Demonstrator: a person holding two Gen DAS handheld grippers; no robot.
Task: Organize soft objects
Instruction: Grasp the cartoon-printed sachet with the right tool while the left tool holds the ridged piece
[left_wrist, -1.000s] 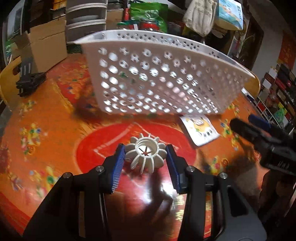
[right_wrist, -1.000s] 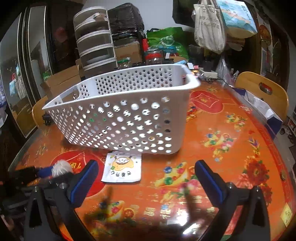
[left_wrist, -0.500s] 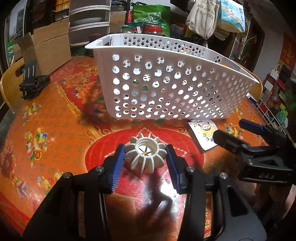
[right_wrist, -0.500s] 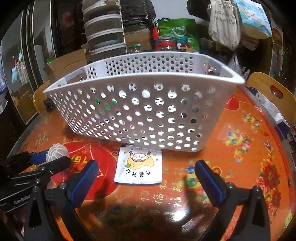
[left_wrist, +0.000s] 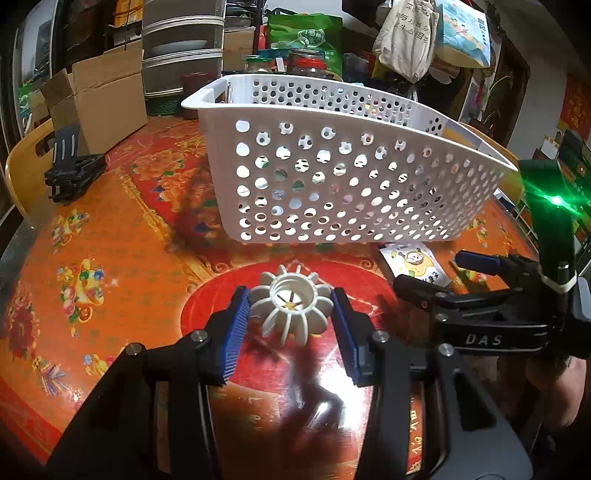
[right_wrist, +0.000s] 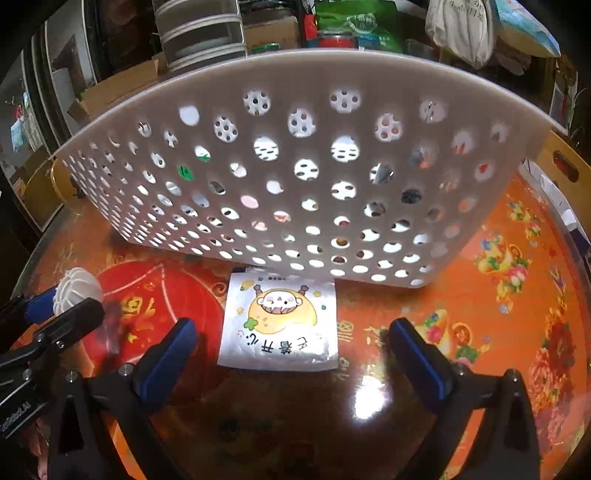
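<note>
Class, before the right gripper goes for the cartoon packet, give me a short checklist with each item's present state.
1. Right gripper open wide: ok.
2. Packet between its fingers: ok.
3. Packet flat on the table: ok.
4. Packet clear of the basket: not ok, far edge lies at its base.
5. Left gripper shut on the white ribbed ball: ok.
6. Room in the basket: cannot tell.

Open bench (right_wrist: 461, 369) around the flat packet (right_wrist: 280, 325); blocked just behind by the perforated basket (right_wrist: 295, 166) wall (left tool (right_wrist: 55, 314) crowding the left side).
</note>
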